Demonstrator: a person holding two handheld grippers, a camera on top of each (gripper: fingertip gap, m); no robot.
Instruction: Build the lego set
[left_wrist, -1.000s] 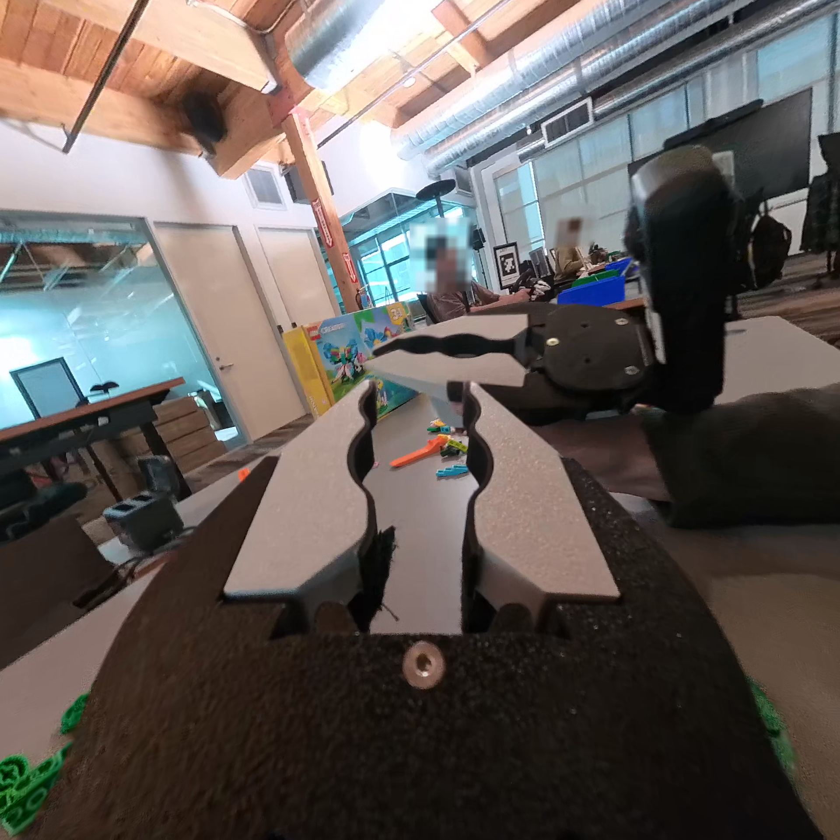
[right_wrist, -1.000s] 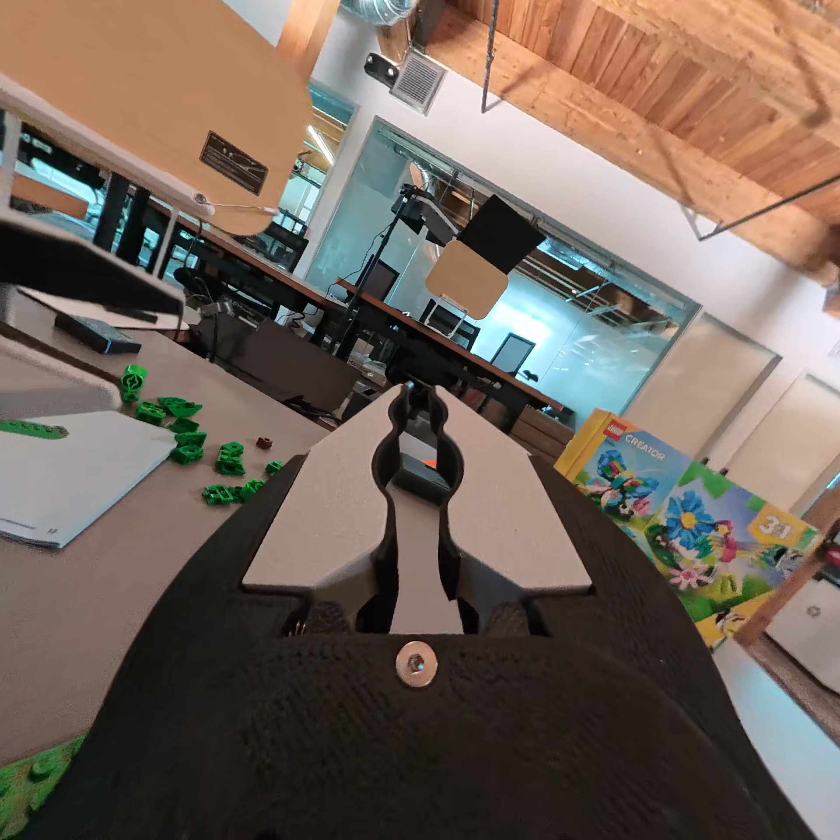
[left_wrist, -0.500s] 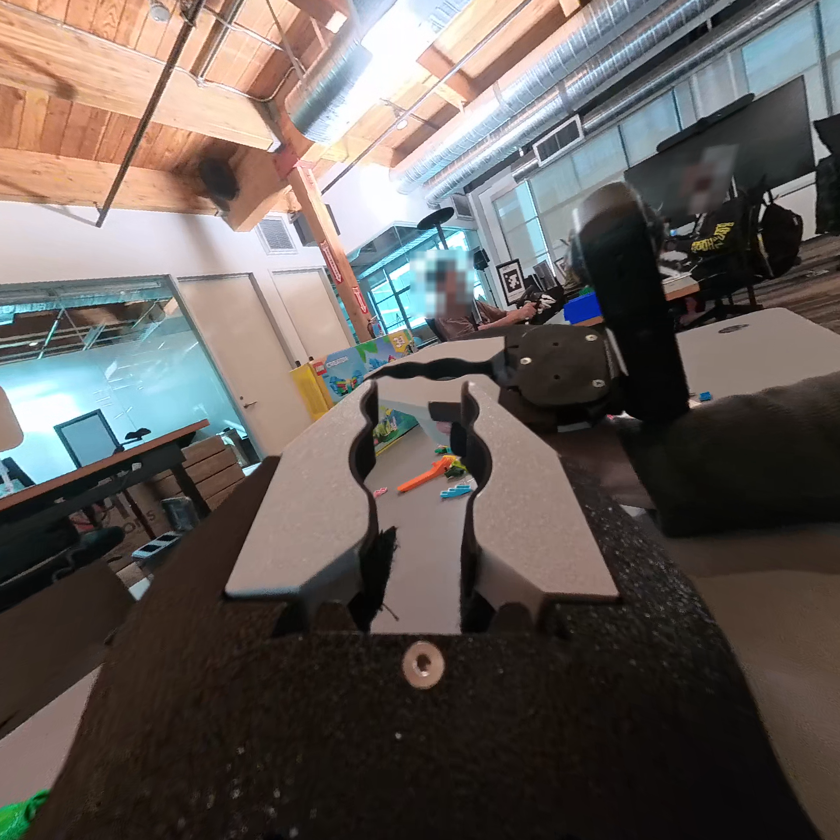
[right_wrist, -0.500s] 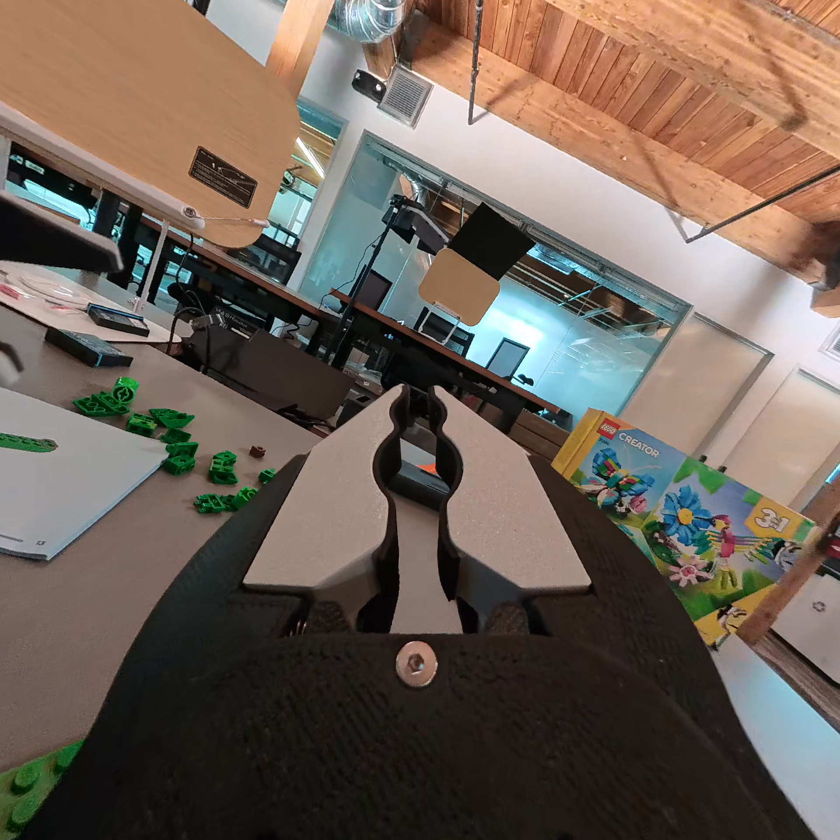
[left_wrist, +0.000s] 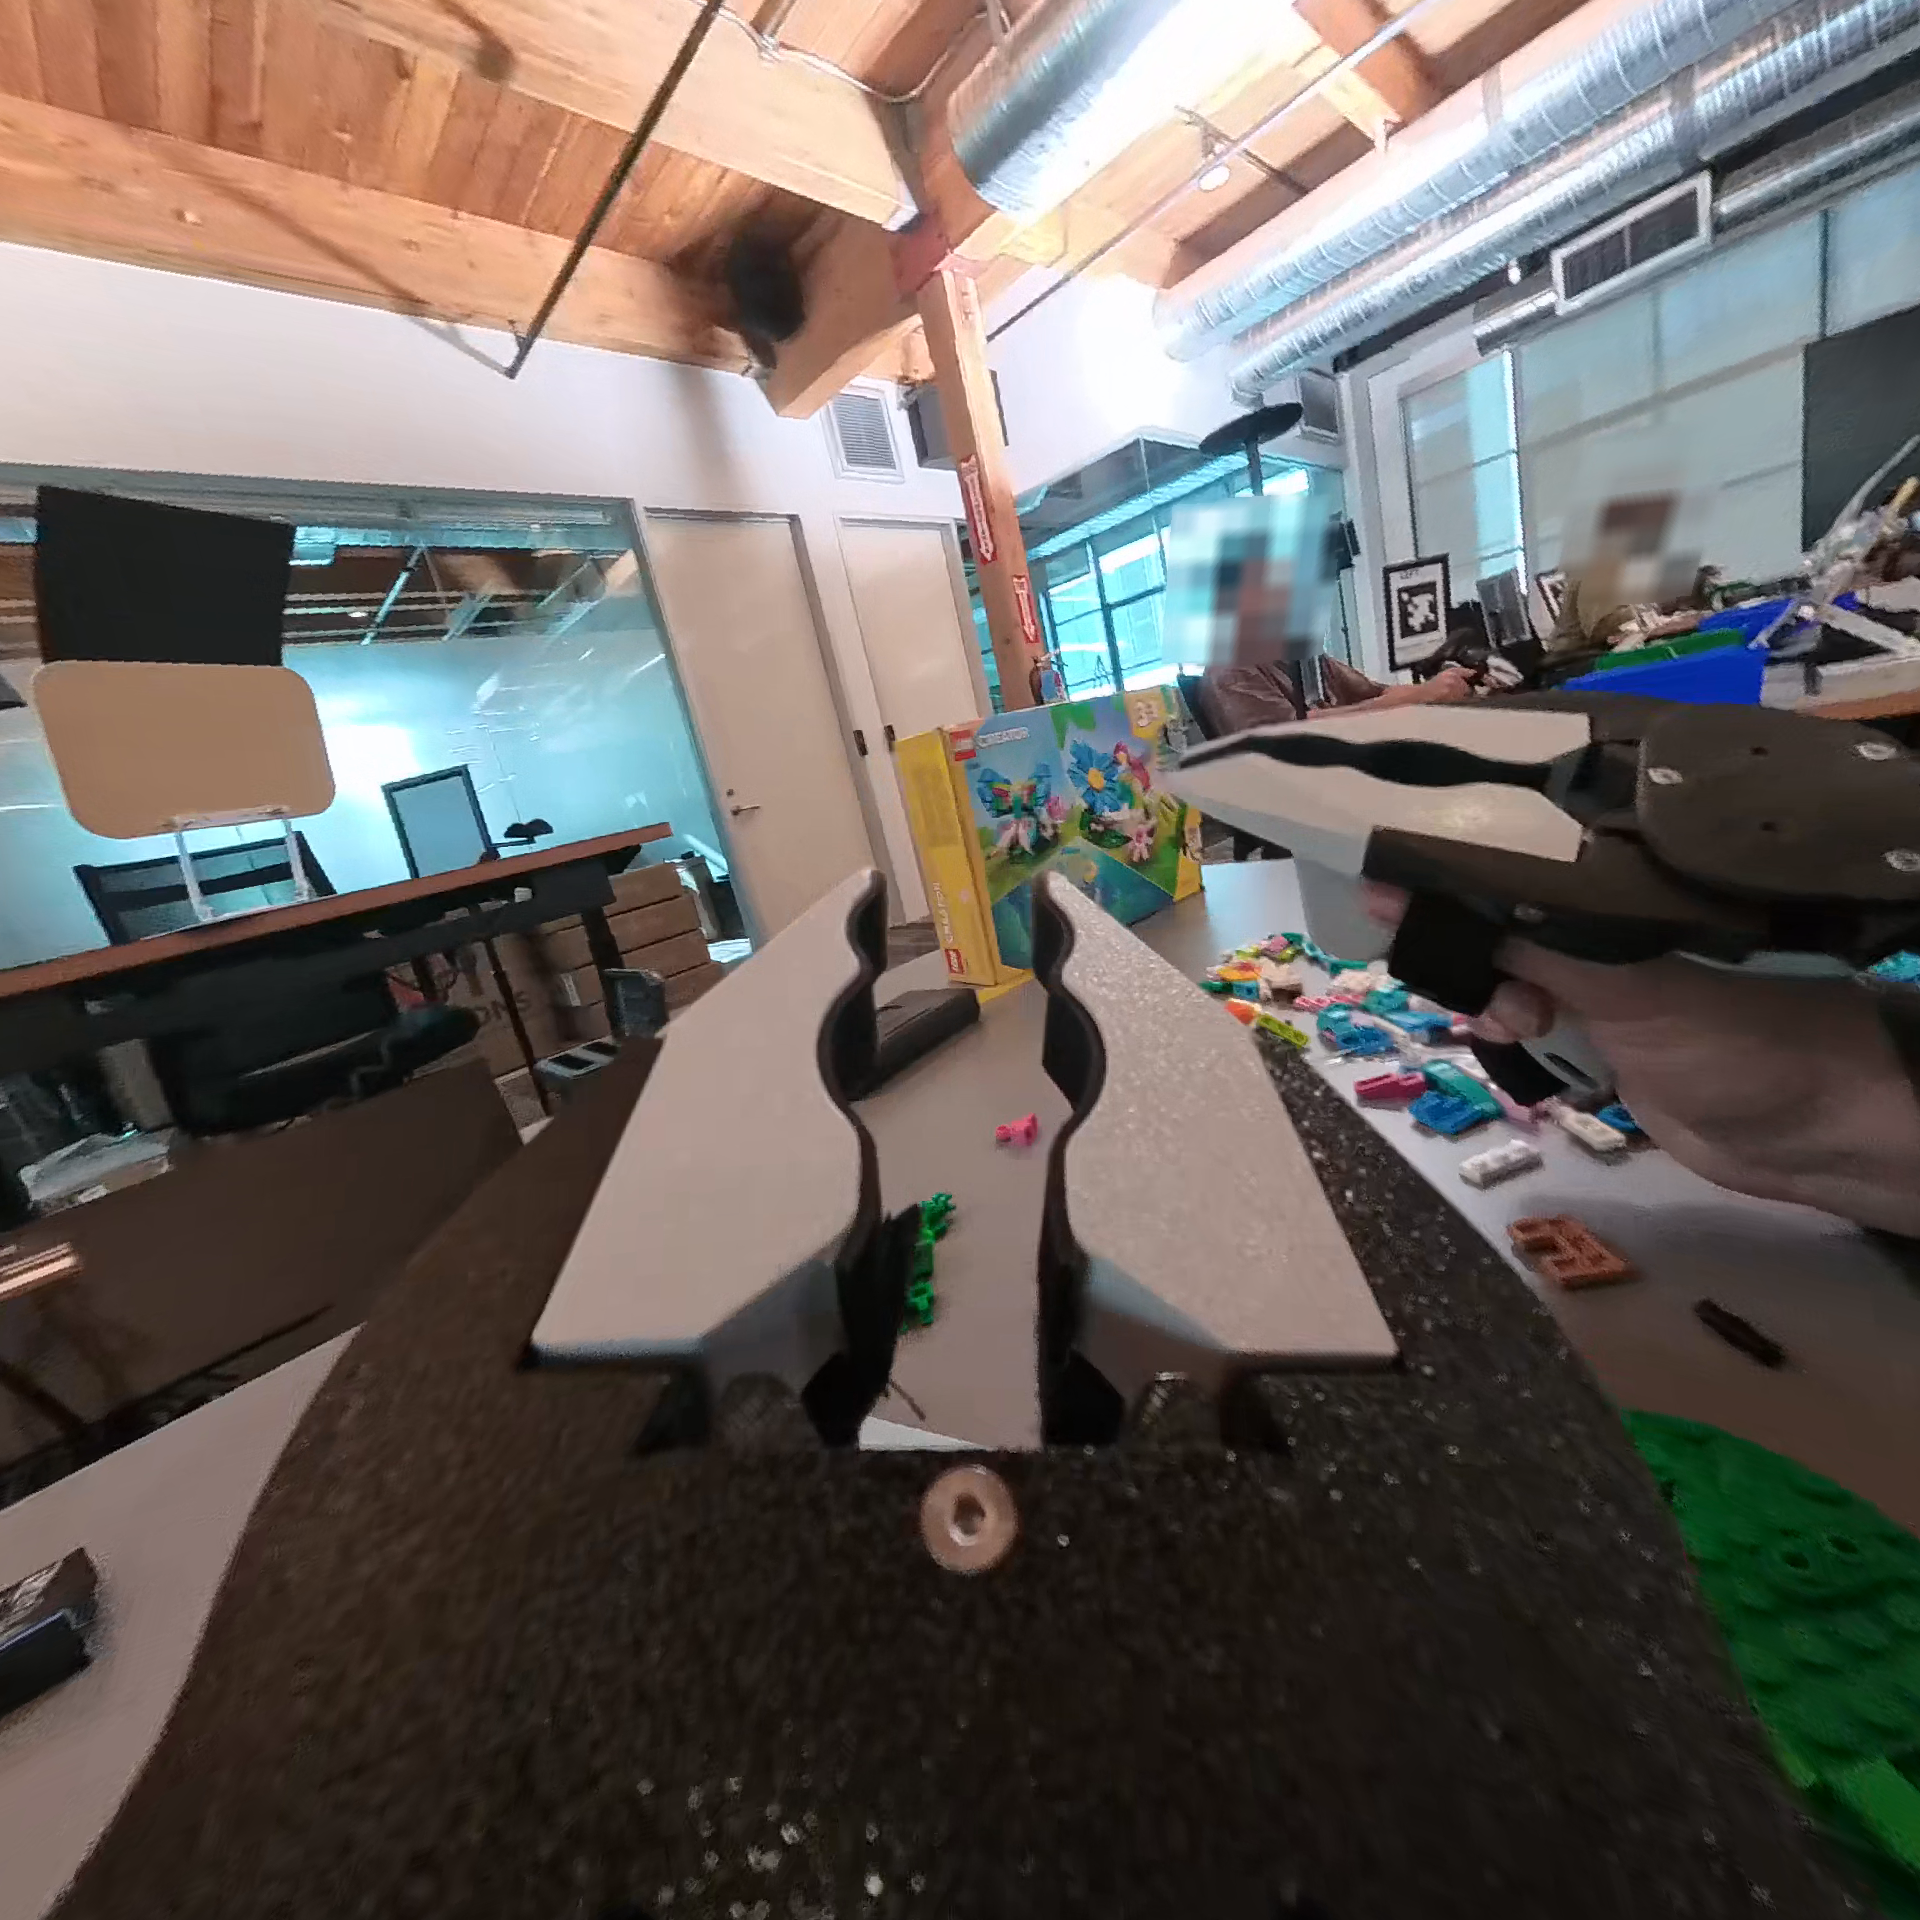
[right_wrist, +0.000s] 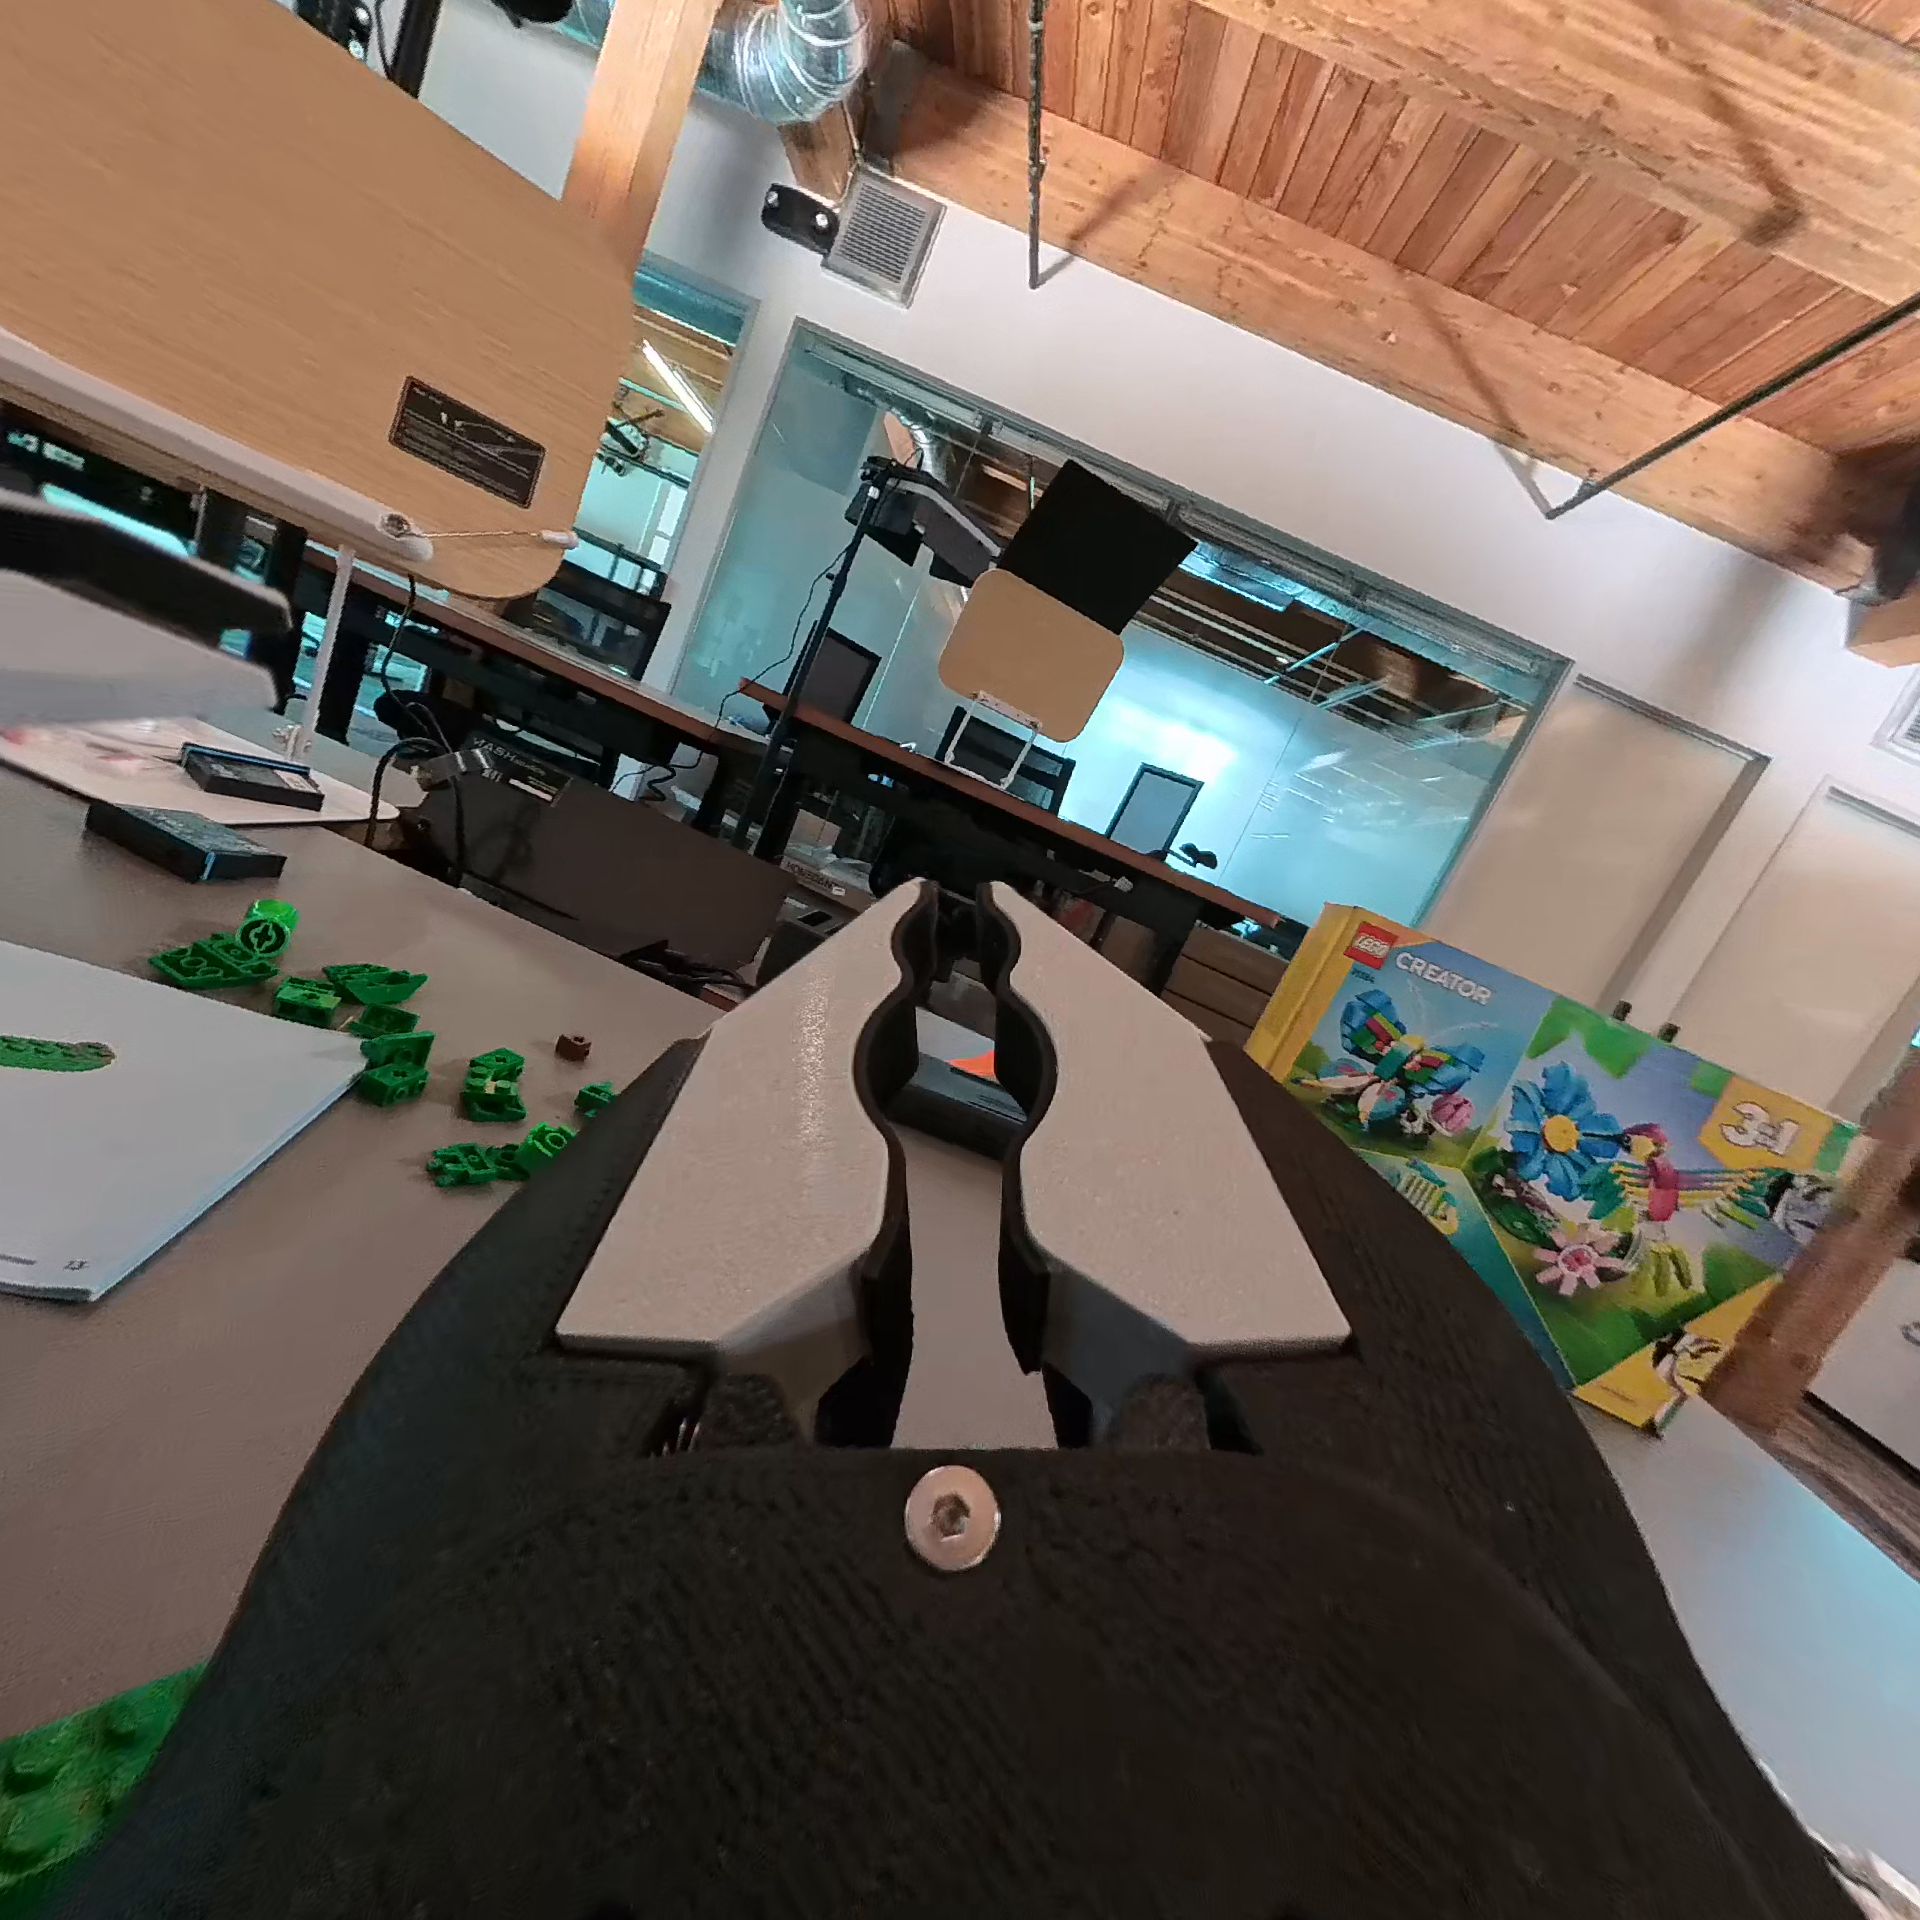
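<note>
Surveying the lego stock, we list: green pieces (right_wrist: 395, 1049) loose on the bench (right_wrist: 260, 1382), grouped just beside the white booklet (right_wrist: 156, 1122), likely sorted by colour for the page in hand. Green plate (left_wrist: 1808, 1621) at the near bench edge, under both tongs; we judge it the base of the build. Pink, teal and white pieces (left_wrist: 1392, 1049) spread farther right; one pink piece (left_wrist: 1016, 1130) apart, mid-bench. Brown piece (left_wrist: 1567, 1251) near the plate. Set box (right_wrist: 1538, 1132) upright at the far edge, clear of the work.

Left tongs (left_wrist: 961, 935): parted, a clear gap between the tips, holding nothing, raised off the bench. Right tongs (right_wrist: 954, 914): tips drawn nearly together with a slim gap, nothing pinched, also aloft.
</note>
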